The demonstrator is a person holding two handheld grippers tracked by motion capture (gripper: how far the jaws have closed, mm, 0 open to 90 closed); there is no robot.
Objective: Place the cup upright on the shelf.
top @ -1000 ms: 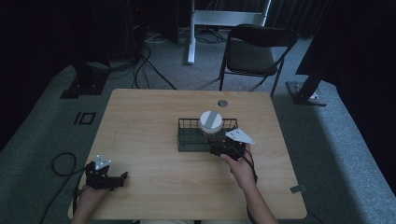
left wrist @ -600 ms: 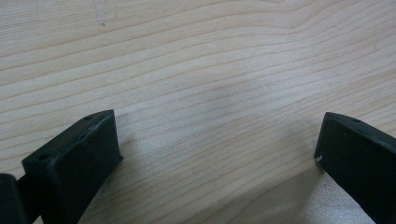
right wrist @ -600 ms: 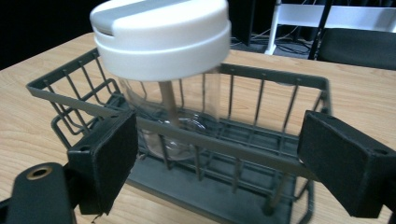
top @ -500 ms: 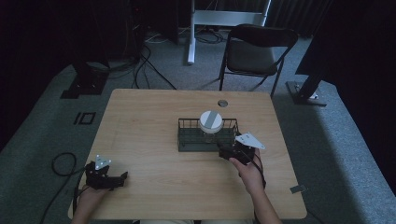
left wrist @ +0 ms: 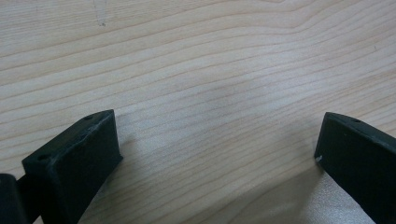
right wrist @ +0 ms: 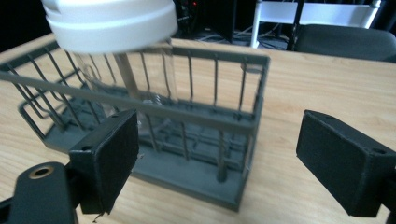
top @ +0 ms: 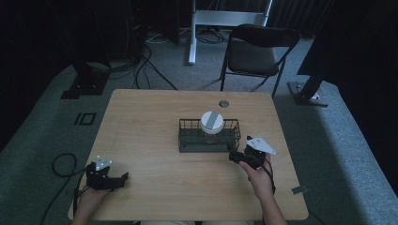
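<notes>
A dark grey wire basket (top: pixel 209 136) sat on the light wooden table (top: pixel 150 126), a bit right of the table's middle. Its long side ran from left to right, in line with the table's near edge. A clear glass jar with a round white lid (top: pixel 212 123) stood up straight inside the basket, in its right half. The lid poked up above the basket's top rail.

There was lots of bare wood to the left of the basket and in front of it. Behind the basket, near the far edge, was a small round hole (top: pixel 224 103) in the table. A black folding chair (top: pixel 256 49) stood on the floor past that edge.

The right gripper (top: pixel 236 157) was just beside the basket's front right corner, not touching it. The person's right hand (top: pixel 259 176) came up from the near edge and pointed the gripper left and forward at the basket. In the right gripper view, its two black jaws stood wide apart with nothing between them, and the basket corner (right wrist: pixel 254 88) and the jar (right wrist: pixel 126 70) were close ahead.

The left gripper (top: pixel 123 178) was far from the basket, near the table's front left corner. It lay low over the wood and pointed right. Its jaws were wide apart too, with bare wood between them.
</notes>
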